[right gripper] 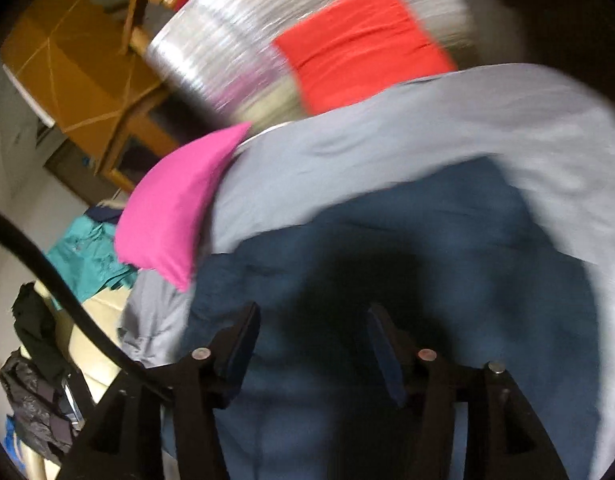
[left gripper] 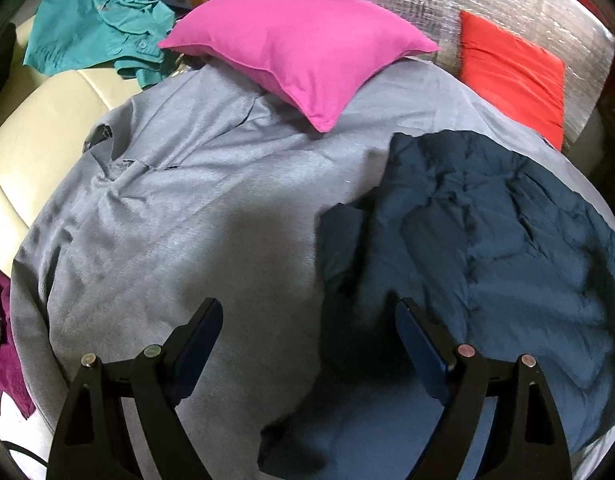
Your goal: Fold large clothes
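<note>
The dark blue garment lies on the right part of a grey sheet, rumpled and bunched with a flap turned over at its left edge, so it looks at most partly folded and not yet squared off. The left gripper hangs above the garment's near left edge with its fingers wide apart and nothing between them. The right gripper hovers over the middle of the same cloth, fingers likewise spread and empty; that view is blurred. A pink pillow rests at the far edge. A teal shirt lies unfolded far left, probably awaiting its turn.
</note>
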`<state>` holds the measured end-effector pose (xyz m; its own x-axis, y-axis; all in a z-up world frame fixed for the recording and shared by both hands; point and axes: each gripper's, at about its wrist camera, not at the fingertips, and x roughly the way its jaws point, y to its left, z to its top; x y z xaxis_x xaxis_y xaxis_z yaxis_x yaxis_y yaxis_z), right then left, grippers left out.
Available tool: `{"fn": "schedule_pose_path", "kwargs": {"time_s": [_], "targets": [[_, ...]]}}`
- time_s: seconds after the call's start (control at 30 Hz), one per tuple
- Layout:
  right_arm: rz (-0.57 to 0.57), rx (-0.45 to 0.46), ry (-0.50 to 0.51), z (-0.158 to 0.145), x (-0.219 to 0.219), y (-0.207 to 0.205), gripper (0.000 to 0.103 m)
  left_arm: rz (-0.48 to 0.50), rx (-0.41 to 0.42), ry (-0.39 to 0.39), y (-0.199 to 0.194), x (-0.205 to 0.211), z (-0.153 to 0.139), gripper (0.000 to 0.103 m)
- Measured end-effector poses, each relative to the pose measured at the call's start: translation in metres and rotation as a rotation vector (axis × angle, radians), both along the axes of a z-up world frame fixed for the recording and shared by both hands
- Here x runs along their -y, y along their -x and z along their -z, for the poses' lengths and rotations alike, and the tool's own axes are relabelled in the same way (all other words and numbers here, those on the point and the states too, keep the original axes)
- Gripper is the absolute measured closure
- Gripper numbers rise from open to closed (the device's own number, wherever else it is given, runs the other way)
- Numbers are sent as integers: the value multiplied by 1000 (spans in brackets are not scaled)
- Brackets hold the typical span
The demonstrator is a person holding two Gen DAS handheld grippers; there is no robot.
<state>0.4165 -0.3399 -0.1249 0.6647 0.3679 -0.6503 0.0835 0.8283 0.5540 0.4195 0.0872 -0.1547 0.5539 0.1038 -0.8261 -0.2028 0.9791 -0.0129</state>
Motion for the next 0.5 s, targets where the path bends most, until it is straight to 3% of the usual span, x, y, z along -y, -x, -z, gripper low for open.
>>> {"fn": "schedule_pose_path", "kwargs": {"time_s": [0.17,0.3,0.4,0.5], "targets": [[41,-58,-44,29,52,68,43,37,-8,-48,6,15,4,15],[20,-140,-66,57,65,79,45,63,-57,-82,1,22,22,15],[21,-75,-93,43,78,90,43,58,-35,-25,3,14,15,15],[96,-13,-121,36,106,98,33,43,12,116,5,-3,4,15]]}}
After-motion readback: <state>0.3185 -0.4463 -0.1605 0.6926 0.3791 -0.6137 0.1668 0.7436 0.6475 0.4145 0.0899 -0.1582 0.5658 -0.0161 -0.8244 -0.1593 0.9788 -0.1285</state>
